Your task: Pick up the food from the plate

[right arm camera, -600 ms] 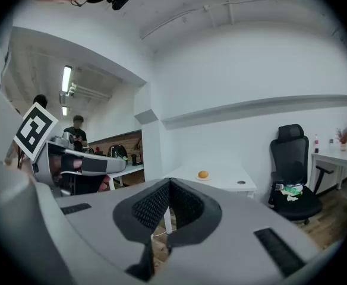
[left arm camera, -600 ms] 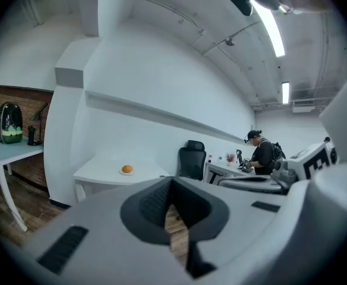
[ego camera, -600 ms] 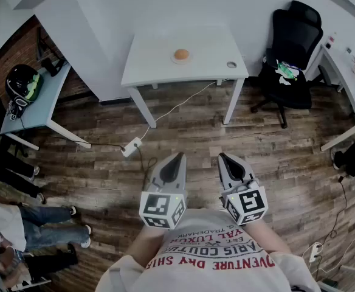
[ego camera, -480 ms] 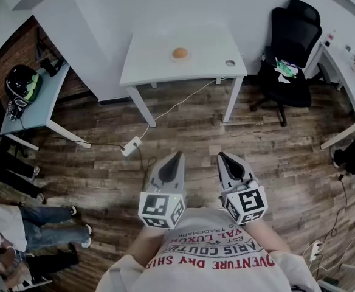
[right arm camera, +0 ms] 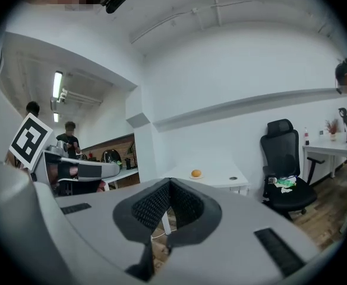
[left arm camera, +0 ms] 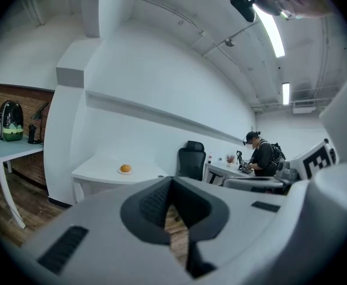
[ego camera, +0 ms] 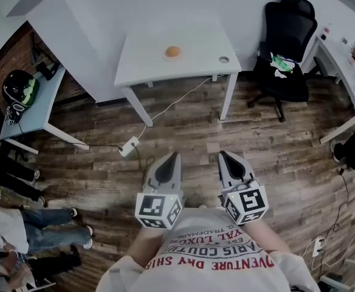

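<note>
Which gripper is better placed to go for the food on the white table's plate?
Left, marginally. Both grippers are shut, empty and far from the table, but the food lies almost straight ahead of the left gripper; the right gripper sits further to the side.

Left hand-held gripper, right hand-held gripper side by side over wood floor; food on white table, well apart.
</note>
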Available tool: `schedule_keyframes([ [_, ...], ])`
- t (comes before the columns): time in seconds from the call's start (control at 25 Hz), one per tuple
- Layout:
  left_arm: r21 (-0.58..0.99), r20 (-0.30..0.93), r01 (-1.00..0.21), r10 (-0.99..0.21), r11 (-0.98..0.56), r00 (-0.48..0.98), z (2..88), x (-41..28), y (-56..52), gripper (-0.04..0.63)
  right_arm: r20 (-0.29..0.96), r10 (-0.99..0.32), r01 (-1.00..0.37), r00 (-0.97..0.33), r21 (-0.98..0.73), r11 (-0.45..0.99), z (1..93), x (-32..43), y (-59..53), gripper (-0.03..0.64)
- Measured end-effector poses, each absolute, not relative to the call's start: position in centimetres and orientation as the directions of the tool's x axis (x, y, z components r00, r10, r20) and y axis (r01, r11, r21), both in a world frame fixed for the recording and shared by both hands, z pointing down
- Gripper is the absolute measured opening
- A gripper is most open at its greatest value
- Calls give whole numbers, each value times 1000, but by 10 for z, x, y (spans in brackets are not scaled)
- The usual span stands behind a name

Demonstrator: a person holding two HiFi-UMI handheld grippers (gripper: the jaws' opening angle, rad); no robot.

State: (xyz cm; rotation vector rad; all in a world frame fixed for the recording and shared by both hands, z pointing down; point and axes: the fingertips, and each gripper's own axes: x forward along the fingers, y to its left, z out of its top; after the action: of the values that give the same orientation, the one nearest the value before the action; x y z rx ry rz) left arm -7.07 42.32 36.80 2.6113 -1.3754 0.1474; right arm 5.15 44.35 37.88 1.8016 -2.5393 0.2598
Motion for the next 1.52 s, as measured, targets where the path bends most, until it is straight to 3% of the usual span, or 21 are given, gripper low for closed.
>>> schedule_keyframes([
  [0.6,120,197,-832,-808,-542,555,380,-86,367,6,138,-937,-942,-322,-147,302,394,46,388,11],
  [1.52,154,193,-775,-750,-613,632,366,-194,80,6,221,-935,-961,-276,-87,263,392,-80,118,11],
])
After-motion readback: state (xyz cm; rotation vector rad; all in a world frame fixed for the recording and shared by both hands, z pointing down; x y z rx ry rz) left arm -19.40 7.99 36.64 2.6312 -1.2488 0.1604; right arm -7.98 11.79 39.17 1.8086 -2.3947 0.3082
